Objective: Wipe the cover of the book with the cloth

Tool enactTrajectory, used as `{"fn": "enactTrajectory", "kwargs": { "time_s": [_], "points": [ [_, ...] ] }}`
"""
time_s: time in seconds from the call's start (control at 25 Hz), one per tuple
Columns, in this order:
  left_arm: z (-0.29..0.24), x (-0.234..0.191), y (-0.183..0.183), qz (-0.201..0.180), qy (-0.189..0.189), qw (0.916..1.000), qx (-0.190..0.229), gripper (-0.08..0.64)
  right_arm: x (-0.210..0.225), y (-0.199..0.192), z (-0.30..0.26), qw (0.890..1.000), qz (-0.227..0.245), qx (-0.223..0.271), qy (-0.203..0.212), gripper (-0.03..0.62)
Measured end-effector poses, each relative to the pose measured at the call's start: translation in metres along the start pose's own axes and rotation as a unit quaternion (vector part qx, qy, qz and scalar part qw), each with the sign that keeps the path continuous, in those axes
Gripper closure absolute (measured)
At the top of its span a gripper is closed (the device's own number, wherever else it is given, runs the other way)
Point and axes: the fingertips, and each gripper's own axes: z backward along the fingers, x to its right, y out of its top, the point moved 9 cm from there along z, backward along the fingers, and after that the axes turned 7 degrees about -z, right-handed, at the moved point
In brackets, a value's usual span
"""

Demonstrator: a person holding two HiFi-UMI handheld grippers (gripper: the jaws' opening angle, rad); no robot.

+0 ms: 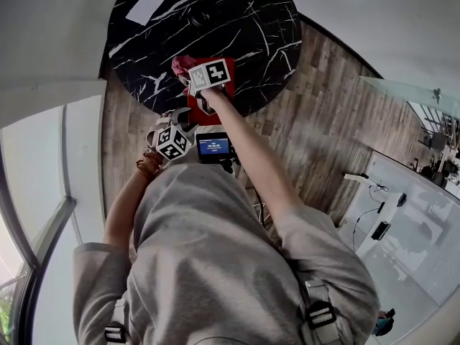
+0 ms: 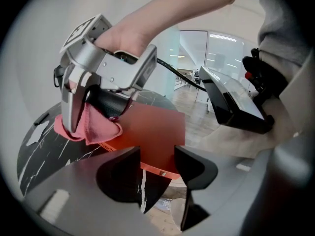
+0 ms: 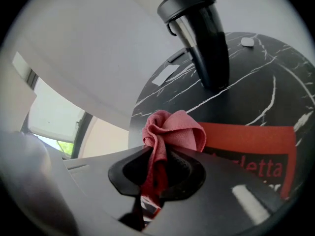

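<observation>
A red book [image 1: 210, 110] lies at the near edge of the round black marble table [image 1: 237, 42]. My right gripper [image 1: 192, 74] is over the book's far left corner, shut on a bunched pink cloth [image 1: 182, 65]. In the right gripper view the cloth [image 3: 173, 131] bulges out past the jaws, with the book's cover [image 3: 251, 149] to its right. From the left gripper view, the cloth [image 2: 91, 132] rests on the book [image 2: 147, 129] where it meets the table. My left gripper [image 2: 156, 173] stands open at the book's near edge, its fingers [image 2: 120, 173] on either side of that edge.
On the table stand a black post [image 3: 204, 48], a white card [image 3: 166, 74] at the far left and a small white item [image 3: 247, 42] at the far edge. A chest-mounted device with a screen [image 1: 214, 148] hangs just behind the grippers. Wood floor [image 1: 323, 121] surrounds the table.
</observation>
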Motion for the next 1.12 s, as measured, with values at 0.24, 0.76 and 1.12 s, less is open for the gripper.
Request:
{"fn": "enactTrajectory", "kwargs": {
  "time_s": [0.24, 0.76, 1.12],
  "points": [
    [0.000, 0.000, 0.001, 0.004, 0.001, 1.0000, 0.002, 0.345, -0.026, -0.011, 0.013, 0.979, -0.052, 0.001, 0.199, 0.528],
    [0.000, -0.003, -0.002, 0.007, 0.001, 0.9999, 0.009, 0.364, 0.079, -0.019, 0.141, 0.970, -0.013, 0.184, -0.158, 0.528],
    [0.000, -0.003, -0.001, 0.003, -0.001, 1.0000, 0.007, 0.364, 0.093, -0.034, 0.089, 0.981, -0.049, 0.099, -0.161, 0.528]
  ]
}}
